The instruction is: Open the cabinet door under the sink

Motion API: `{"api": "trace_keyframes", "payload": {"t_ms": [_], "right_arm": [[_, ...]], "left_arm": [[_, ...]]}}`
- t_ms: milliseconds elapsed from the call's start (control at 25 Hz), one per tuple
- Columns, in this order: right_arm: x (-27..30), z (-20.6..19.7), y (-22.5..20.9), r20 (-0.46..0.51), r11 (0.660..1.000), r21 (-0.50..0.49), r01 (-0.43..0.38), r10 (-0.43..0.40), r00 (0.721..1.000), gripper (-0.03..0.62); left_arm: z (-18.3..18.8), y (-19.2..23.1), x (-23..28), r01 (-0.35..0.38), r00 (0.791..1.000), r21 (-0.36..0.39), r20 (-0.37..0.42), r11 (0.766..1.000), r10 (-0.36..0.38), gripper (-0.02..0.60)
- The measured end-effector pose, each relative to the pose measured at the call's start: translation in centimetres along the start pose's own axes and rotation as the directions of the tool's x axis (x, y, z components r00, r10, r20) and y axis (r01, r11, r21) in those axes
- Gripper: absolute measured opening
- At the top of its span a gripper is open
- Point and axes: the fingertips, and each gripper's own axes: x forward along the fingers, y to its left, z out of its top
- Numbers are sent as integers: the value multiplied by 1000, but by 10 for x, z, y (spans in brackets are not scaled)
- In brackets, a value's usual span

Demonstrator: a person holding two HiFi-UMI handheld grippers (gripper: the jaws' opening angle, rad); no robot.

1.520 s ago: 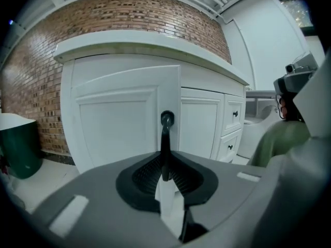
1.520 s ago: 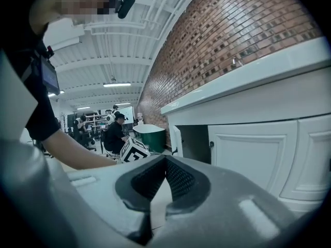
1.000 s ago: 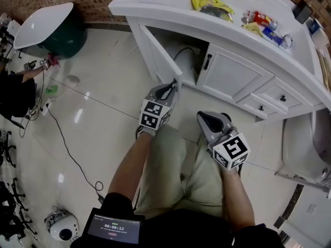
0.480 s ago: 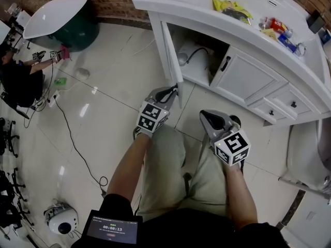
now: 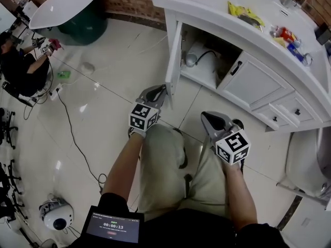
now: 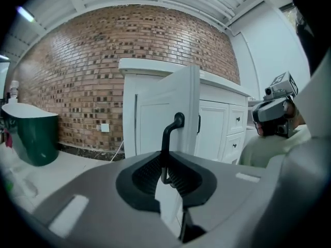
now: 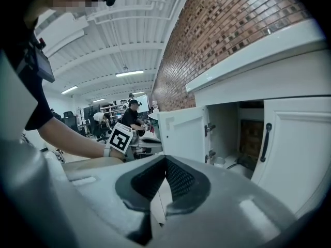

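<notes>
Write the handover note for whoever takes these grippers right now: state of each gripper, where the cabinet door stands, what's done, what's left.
Left gripper: jaws have just been closing and are now shut on the black handle of the left cabinet door.
Right gripper: shut, empty, touching nothing.
Things: the door stands swung out, roughly square to the cabinet front, with the inside in view. The right-hand door is closed.
Done: the door under the sink is open.
Left: probably only to release the handle and back away.
</notes>
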Motion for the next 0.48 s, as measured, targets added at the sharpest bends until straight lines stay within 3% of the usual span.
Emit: {"api": "trace_keyframes", "payload": {"t_ms": [200,480], "right_arm": [[3,-2,3,-10,1000,-3,-9,9,1000,-8],[4,-2,3,-17,1000,-4,-6,6,1000,-8]], "left_arm": [[1,42,-15,-74,996,-71,50,995,77,37],[0,92,-26,-99,995,-77,-10,992,99,38]]}}
